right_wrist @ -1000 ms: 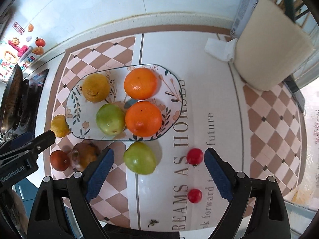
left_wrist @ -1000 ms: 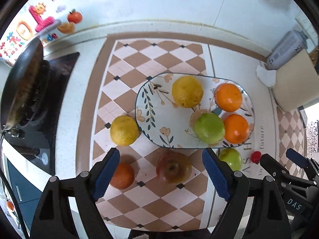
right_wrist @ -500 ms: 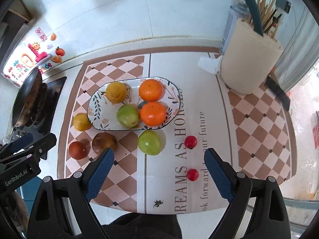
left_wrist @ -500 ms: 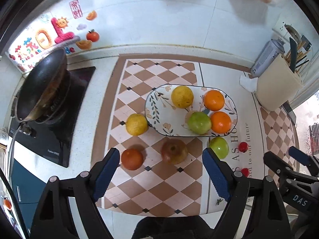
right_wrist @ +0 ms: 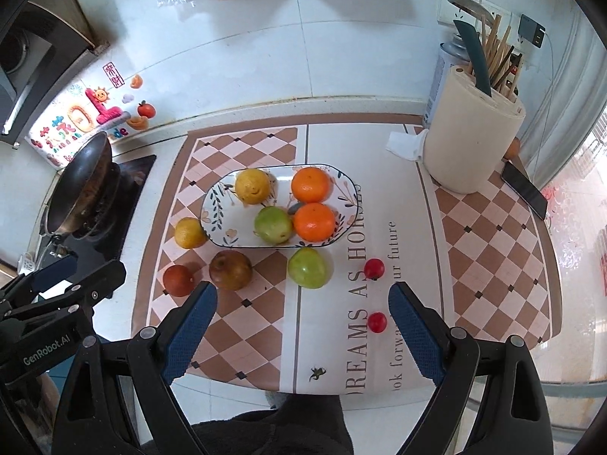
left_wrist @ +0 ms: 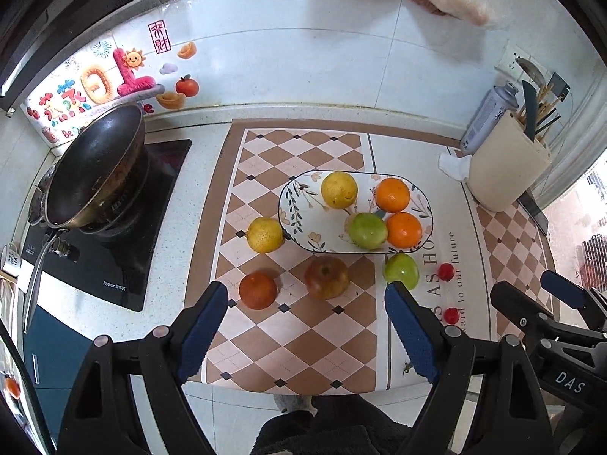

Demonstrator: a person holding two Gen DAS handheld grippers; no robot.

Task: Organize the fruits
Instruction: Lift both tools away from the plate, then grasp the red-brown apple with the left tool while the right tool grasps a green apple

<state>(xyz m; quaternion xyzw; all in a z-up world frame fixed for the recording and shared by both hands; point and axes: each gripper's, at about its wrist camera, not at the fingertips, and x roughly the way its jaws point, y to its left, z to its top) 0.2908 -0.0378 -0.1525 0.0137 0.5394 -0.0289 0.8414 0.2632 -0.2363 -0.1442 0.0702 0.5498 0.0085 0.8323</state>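
An oval floral plate (left_wrist: pixel 299 212) (right_wrist: pixel 220 223) on the checked mat holds a yellow lemon (left_wrist: pixel 338 190), two oranges (left_wrist: pixel 392 194) (left_wrist: pixel 404 229) and a green apple (left_wrist: pixel 367 230). Loose on the mat near its front are a yellow lemon (left_wrist: pixel 264 234), a dark orange (left_wrist: pixel 258 290), a red-brown apple (left_wrist: pixel 326 277), a green apple (left_wrist: pixel 401 270) (right_wrist: pixel 307 267) and two cherry tomatoes (right_wrist: pixel 374 268) (right_wrist: pixel 377 322). My left gripper (left_wrist: pixel 306 328) and right gripper (right_wrist: pixel 302 324) are open and empty, high above the mat's front edge.
A wok (left_wrist: pixel 95 174) sits on a black cooktop (left_wrist: pixel 114 265) at the left. A cream utensil holder (right_wrist: pixel 470 144) with knives, a spray can (right_wrist: pixel 442 76), a crumpled tissue (right_wrist: pixel 404 144) and a phone (right_wrist: pixel 525 189) stand at the right. The tiled wall is behind.
Both grippers have risen and pulled back from the fruit, so the whole counter shows. The fruit has not moved. Both stay open.
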